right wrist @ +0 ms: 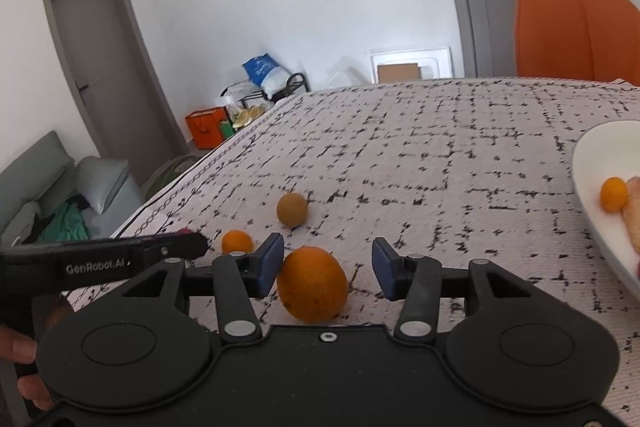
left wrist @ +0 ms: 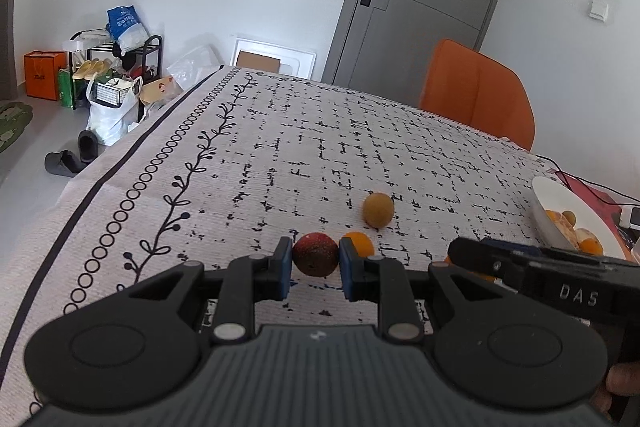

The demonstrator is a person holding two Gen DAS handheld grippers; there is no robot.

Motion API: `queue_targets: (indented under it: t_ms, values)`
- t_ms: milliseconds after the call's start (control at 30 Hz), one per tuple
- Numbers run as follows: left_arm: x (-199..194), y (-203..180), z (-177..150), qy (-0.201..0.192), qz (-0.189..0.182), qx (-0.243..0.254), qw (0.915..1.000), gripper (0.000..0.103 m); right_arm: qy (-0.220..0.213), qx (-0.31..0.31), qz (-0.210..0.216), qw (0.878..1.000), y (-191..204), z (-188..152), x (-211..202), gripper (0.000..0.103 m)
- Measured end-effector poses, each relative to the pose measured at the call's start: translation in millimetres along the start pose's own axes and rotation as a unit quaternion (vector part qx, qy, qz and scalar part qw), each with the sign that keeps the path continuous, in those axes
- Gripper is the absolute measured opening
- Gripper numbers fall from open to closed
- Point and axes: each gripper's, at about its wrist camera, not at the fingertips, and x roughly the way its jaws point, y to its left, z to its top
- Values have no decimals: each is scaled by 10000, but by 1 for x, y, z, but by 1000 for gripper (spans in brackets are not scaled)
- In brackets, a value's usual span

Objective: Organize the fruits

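Note:
My left gripper (left wrist: 315, 261) is shut on a dark red round fruit (left wrist: 315, 254) just above the patterned tablecloth. A small orange (left wrist: 360, 243) lies right behind its right finger, and a brownish-yellow round fruit (left wrist: 378, 209) lies farther back. My right gripper (right wrist: 327, 265) is open around a large orange (right wrist: 313, 283) that rests on the cloth; the left pad is close to it, the right pad apart. The small orange (right wrist: 237, 241) and the brownish fruit (right wrist: 292, 209) also show in the right wrist view. A white bowl (right wrist: 588, 183) with small oranges stands at the right.
The white bowl (left wrist: 548, 211) holds several small oranges at the table's right. An orange chair (left wrist: 476, 91) stands behind the table's far edge. Cables and a red item (left wrist: 592, 191) lie past the bowl. The table's left edge (left wrist: 100, 187) drops to a cluttered floor.

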Motion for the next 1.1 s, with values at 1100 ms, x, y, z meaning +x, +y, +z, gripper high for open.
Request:
queue_targets:
  t_ms: [1100]
  values:
    - [-2,-91,-2,-24,-538,744,9958,23,-661,241,-687,9951,-52,-7,-79,37]
